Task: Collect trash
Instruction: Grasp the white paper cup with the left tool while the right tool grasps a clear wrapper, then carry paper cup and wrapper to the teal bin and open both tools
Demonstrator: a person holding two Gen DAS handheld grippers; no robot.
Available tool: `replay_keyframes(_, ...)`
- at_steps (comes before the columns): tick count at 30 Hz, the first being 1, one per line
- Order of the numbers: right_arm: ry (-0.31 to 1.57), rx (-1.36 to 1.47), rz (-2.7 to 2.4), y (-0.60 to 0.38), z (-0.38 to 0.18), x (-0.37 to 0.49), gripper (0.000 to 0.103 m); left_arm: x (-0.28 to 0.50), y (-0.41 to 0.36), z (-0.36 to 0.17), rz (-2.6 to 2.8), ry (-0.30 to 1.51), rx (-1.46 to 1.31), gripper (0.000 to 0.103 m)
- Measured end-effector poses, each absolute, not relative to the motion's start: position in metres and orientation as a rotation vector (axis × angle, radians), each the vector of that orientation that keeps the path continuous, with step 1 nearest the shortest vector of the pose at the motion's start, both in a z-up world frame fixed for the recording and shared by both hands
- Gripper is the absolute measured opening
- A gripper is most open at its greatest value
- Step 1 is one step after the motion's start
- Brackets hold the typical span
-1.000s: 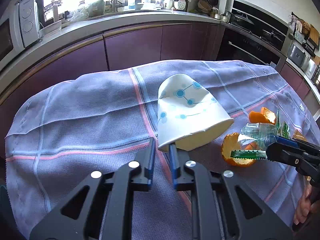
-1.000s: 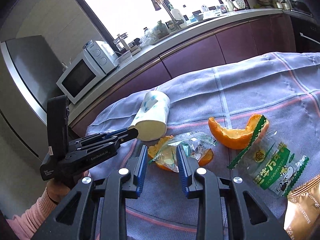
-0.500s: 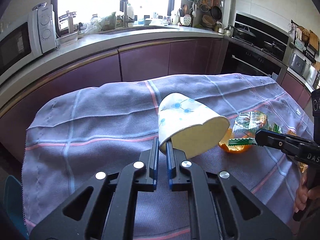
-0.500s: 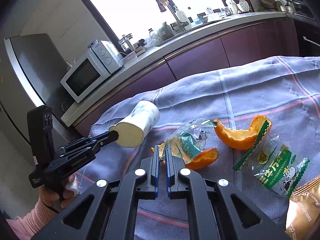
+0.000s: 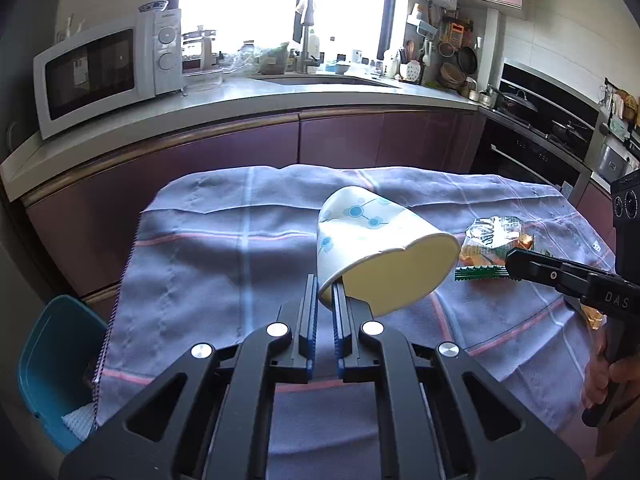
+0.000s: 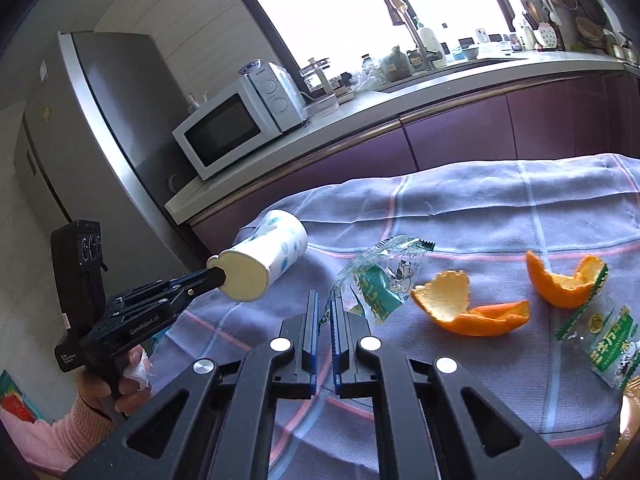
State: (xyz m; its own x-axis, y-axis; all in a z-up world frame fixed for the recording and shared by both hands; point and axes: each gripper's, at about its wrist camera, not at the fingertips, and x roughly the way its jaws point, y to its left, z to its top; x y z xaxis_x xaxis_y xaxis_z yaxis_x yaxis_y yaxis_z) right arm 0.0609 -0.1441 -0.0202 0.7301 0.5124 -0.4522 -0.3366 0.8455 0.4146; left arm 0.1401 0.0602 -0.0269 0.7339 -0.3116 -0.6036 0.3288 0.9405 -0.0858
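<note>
Left gripper (image 5: 324, 294) closed on the rim of a paper cup (image 5: 376, 240), pinching one wall of the rim between the fingers; cup lifted, lying on its side with mouth toward the camera, white with blue dots. Left of the fingers and lower, beside the tablecloth (image 5: 208, 256), a blue bin (image 5: 52, 364) with a white crumpled thing inside.

Right gripper (image 6: 325, 306) closed on the edge of a clear snack wrapper (image 6: 380, 280) with green print, wrapper raised just ahead of the fingers. Right of the fingers, on the cloth, an orange peel (image 6: 468, 312); further right a second orange peel (image 6: 564, 284), touching a green snack packet (image 6: 600, 340). Far behind, a microwave (image 6: 236, 124) on the counter.
</note>
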Motion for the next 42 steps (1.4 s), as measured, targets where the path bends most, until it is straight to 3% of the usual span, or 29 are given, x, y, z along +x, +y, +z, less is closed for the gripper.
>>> replay_keyframes(16, 0.649, 0.221, 0.681, -0.053, -0.022, 0.074, 0.005, 0.069, 0.169, -0.03, -0.177, 0.637, -0.042, 0.007)
replay_keyframes(42, 0.682, 0.086, 0.928, 0.067, -0.003, 0.094, 0.005, 0.037, 0.293, -0.025, 0.108, 0.604, -0.158, 0.007)
